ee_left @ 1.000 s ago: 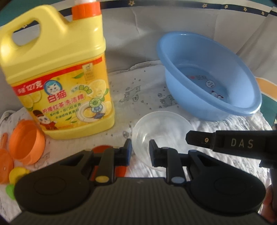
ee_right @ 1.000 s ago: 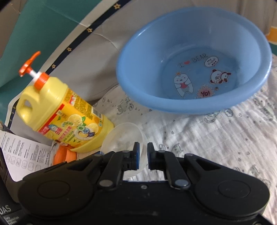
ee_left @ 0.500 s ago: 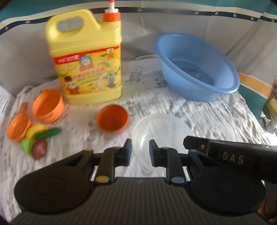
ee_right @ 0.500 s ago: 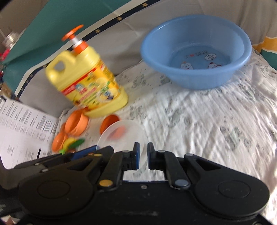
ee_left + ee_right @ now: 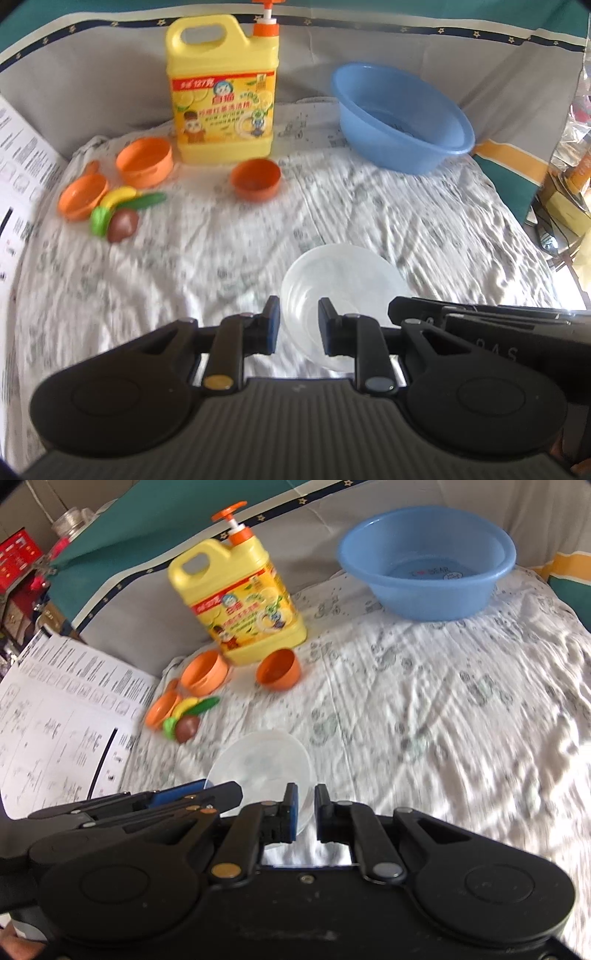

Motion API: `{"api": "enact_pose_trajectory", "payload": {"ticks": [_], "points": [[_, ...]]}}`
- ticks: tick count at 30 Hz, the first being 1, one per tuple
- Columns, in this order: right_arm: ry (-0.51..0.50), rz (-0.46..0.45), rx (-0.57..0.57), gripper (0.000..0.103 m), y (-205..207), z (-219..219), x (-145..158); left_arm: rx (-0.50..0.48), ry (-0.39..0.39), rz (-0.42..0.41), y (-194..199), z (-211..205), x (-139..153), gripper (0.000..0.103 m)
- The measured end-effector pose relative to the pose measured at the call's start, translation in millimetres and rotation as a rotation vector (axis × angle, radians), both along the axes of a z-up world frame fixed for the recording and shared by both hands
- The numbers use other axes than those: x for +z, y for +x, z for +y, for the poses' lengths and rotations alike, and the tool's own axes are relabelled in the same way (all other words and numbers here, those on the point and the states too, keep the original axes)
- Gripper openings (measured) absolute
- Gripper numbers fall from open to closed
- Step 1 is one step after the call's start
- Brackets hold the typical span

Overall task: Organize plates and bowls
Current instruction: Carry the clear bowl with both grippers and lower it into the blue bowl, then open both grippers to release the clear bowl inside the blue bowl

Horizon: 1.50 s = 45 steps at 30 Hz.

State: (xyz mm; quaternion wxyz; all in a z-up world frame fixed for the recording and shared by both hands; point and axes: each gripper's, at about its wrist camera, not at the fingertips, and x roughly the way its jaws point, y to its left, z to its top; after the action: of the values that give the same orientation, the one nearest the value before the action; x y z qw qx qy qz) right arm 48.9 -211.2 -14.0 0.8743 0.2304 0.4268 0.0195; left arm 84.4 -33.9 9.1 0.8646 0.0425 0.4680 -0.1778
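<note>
- Fingers of both grippers pinch one clear plastic bowl [image 5: 343, 291] by its rim: the left gripper [image 5: 297, 325] at the near edge, the right gripper [image 5: 304, 812] at the opposite side, with the bowl held between them over the wrinkled white cloth [image 5: 221, 258].
- Farther back an orange bowl [image 5: 255, 179] sits just before a yellow detergent jug [image 5: 221, 107].
- Left of these lie two orange dishes [image 5: 144, 160] and toy fruit [image 5: 122, 214].
- To the right stands a blue basin [image 5: 400, 118].
</note>
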Motion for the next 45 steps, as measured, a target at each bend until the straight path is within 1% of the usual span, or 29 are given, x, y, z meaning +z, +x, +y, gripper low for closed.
{"api": "enact_pose_trajectory", "payload": {"ticks": [4,10,16,25,37,39,41,43,45], "points": [[0.004,-0.001,0.019,0.009,-24,2,1,0.001,0.002,0.004,-29,8,1,0.021],[-0.002,0.003,0.039,0.009,-49,7,-1,0.009,-0.014,0.025,-59,17,-2,0.021],[-0.015,0.029,0.057,0.01,-64,10,-9,0.012,-0.019,0.051,-76,19,-10,0.022],[-0.023,0.084,0.074,0.011,-68,12,-21,0.006,-0.004,0.105,-83,19,-31,0.022],[-0.015,0.104,0.076,0.013,-64,13,-29,-0.005,0.014,0.106,-80,15,-38,0.024],[-0.012,0.105,0.076,0.013,-63,13,-30,-0.007,0.012,0.105,-79,16,-38,0.027],[-0.004,0.105,0.077,0.017,-63,12,-30,-0.008,0.007,0.099,-80,16,-37,0.028],[-0.003,0.1,0.072,0.019,-63,11,-29,0.0,0.017,0.084,-80,16,-35,0.032],[-0.003,0.09,0.062,0.022,-64,9,-27,0.015,0.022,0.069,-81,18,-31,0.042]]}}
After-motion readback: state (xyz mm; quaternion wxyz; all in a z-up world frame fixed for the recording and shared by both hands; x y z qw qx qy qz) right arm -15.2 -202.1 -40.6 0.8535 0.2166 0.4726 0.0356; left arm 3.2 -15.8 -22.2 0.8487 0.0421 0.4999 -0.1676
